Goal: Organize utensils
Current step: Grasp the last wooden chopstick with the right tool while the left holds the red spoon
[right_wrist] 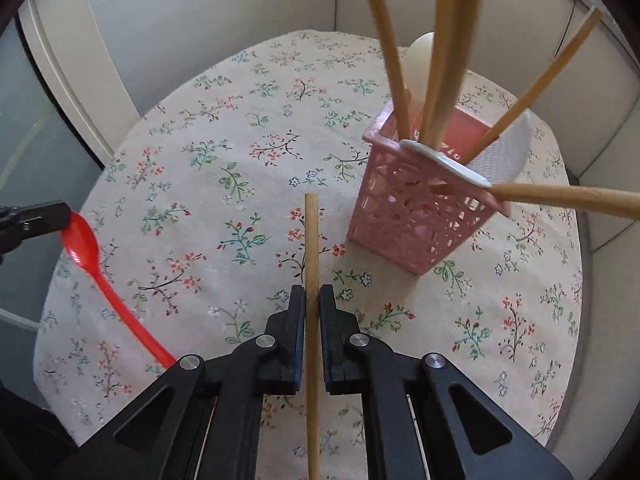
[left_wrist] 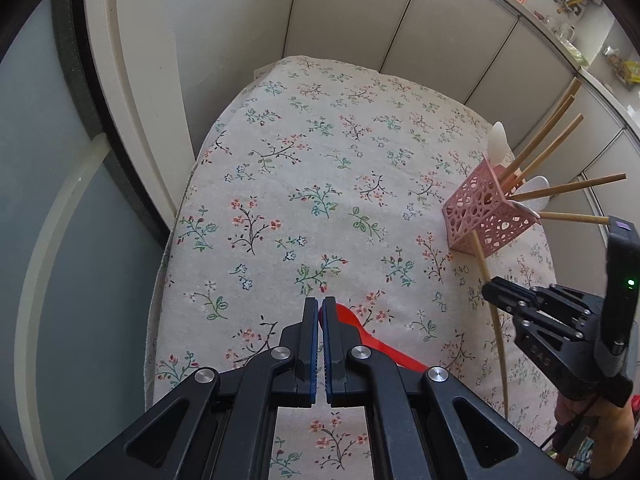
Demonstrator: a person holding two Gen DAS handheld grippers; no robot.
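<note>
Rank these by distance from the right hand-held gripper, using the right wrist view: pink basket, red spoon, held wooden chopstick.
1. Wooden chopstick, clamped in the right hand-held gripper.
2. Pink basket, ahead to the right.
3. Red spoon, far left; its handle end reaches nearer.
</note>
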